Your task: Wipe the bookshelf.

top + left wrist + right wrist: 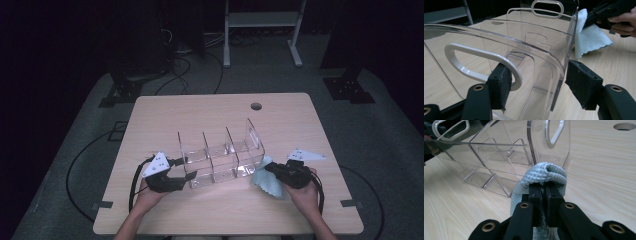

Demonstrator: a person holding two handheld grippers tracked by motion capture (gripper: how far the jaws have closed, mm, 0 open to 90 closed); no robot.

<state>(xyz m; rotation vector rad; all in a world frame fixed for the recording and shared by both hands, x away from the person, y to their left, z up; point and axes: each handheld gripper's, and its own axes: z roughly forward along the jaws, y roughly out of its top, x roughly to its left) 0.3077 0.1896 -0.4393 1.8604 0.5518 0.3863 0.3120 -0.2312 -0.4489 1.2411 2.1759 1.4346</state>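
Room's dim in the high view; light falls from above onto my pale wooden table (280, 210), and the floor goes near black w/ soft vignetting at the corners. High view is low-res, a bit grainy. Gripper views are brighter and sharper. The clear plastic divided organiser (534, 50) throws white glare along its edges. My black jaws at the bottom look soft, close-up, w/ wide-angle stretch.

On my table (165, 112) I count one clear organizer (220, 157) with three dividers and two white-rimmed handle cutouts, one pale blue cloth (265, 181) touching the organizer's right end, one round hole (256, 106) beyond the organizer, and my two tongs, left gripper (189, 168) and right gripper (268, 167).
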